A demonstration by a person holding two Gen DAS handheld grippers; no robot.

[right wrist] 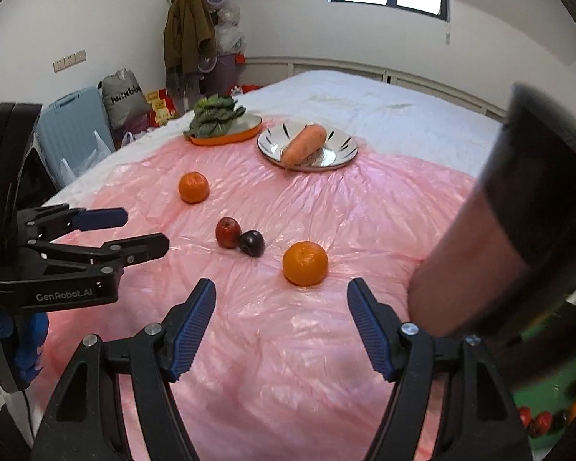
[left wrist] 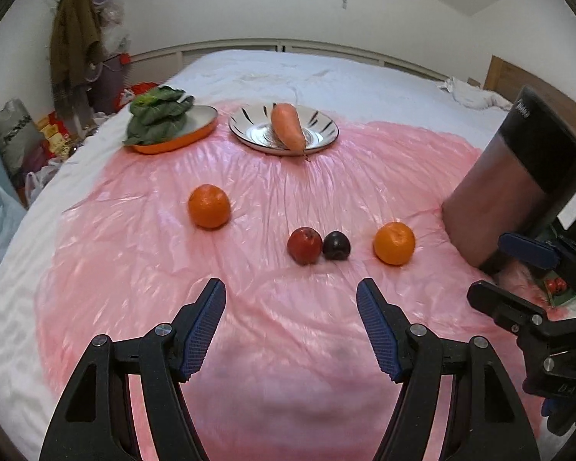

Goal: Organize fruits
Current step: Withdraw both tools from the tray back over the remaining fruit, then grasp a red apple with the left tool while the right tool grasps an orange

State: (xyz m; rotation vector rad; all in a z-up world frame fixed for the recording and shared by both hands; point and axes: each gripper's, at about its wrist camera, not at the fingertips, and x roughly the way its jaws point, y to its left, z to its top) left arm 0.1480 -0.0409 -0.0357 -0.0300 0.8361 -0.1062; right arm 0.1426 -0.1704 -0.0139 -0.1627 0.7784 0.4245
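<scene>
On a pink plastic sheet (left wrist: 134, 269) lie two oranges, one to the left (left wrist: 209, 206) (right wrist: 193, 187) and one to the right (left wrist: 394, 243) (right wrist: 305, 263). Between them a red apple (left wrist: 304, 245) (right wrist: 227, 232) touches a dark plum (left wrist: 336, 245) (right wrist: 251, 243). My left gripper (left wrist: 291, 288) (right wrist: 146, 230) is open and empty, short of the apple and plum. My right gripper (right wrist: 281, 288) (left wrist: 487, 265) is also open and empty, just short of the right orange.
At the back, a carrot (left wrist: 288, 125) lies on a striped silver plate (left wrist: 326, 123) and leafy greens (left wrist: 157, 115) on an orange plate (left wrist: 196, 134). A tall brown and black container (left wrist: 495, 192) (right wrist: 499, 238) stands at the right. The sheet covers a white bed (left wrist: 326, 73).
</scene>
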